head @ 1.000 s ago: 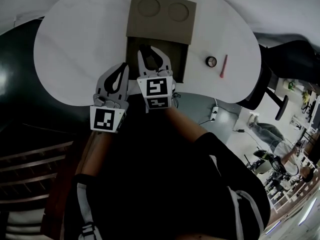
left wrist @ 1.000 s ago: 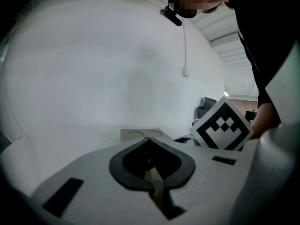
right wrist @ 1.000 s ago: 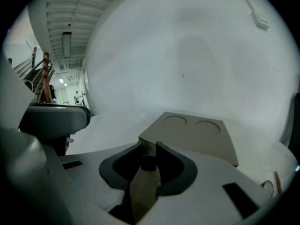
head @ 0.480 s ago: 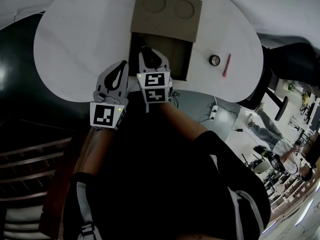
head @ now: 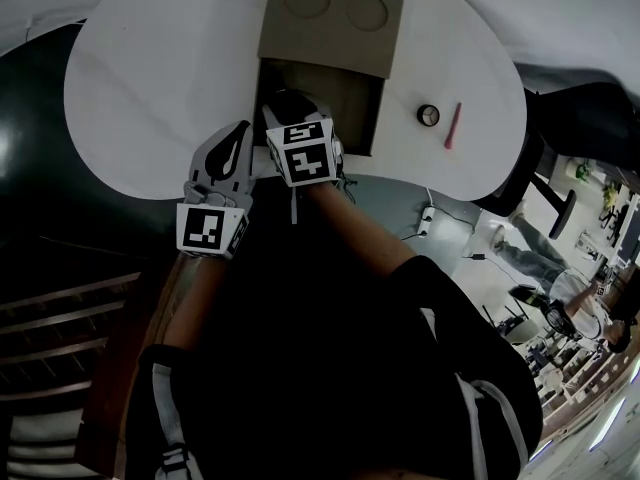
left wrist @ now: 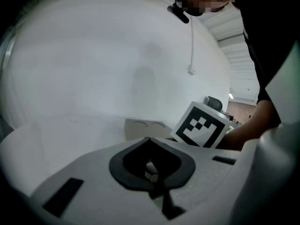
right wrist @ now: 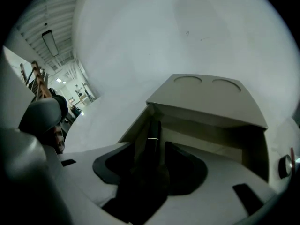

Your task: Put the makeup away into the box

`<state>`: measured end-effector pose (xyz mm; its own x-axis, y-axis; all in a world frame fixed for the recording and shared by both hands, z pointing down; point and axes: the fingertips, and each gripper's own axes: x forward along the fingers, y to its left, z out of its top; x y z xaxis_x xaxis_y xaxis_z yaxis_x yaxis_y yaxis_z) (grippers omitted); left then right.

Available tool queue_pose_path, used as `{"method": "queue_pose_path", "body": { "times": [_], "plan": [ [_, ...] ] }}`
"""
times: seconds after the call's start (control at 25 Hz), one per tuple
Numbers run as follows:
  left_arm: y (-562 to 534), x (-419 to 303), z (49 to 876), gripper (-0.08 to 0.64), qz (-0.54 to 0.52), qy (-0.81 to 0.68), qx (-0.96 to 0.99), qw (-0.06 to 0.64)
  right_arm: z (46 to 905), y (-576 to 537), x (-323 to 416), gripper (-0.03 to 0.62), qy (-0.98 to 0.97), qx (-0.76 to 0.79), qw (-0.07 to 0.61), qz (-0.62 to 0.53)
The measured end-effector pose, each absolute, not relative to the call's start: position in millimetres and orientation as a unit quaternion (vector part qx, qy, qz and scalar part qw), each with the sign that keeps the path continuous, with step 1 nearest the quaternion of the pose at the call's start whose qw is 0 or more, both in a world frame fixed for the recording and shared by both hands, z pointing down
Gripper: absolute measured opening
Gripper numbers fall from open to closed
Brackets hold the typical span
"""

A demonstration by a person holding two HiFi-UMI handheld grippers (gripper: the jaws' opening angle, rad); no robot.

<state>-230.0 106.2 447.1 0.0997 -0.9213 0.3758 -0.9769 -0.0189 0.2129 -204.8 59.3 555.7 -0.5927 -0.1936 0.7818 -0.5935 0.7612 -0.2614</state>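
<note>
Reaching down into the open brown box (head: 356, 103), my right gripper (head: 290, 103) holds its jaws wide. They have just been opening. A dark tube (right wrist: 153, 134) with a thin bright band stands between them, and neither pad seems to press on it. In the right gripper view the tube leans along the box's left-hand wall, and its lower end is lost in the shadow between the jaws. The box's lid (head: 331, 23), with two round marks on it, is folded back toward the top of the head view.

My left gripper (head: 240, 133) rests just to the left of the box, low over the white surface (head: 150, 68). Its jaws are drawn together at the tips. A small pale speck shows in the gap behind them, but I cannot tell what it is.

To the right of the box, a small round compact (head: 427, 115) and a red stick (head: 451, 126) lie near each other on the surface, outside the box.
</note>
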Motion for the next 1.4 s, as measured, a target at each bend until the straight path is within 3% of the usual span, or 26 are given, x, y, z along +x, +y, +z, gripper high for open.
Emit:
{"method": "queue_pose_path", "body": {
  "times": [0.28, 0.72, 1.0, 1.4],
  "plan": [
    [105, -221, 442, 0.003, 0.062, -0.661, 0.723, 0.192, 535, 53, -194, 0.230, -0.872, 0.251, 0.340, 0.246],
    [73, -176, 387, 0.003, 0.033, -0.634, 0.759, 0.144, 429, 15, -137, 0.037, -0.909, 0.328, 0.216, 0.137],
    [55, -143, 346, 0.003, 0.025, -0.615, 0.781, 0.104, 364, 6, -93, 0.025, -0.915, 0.362, 0.144, 0.106],
    [34, -85, 310, 0.003, 0.046, -0.570, 0.819, 0.047, 317, 1, -19, 0.025, -0.901, 0.418, 0.104, 0.058]
  ]
}}
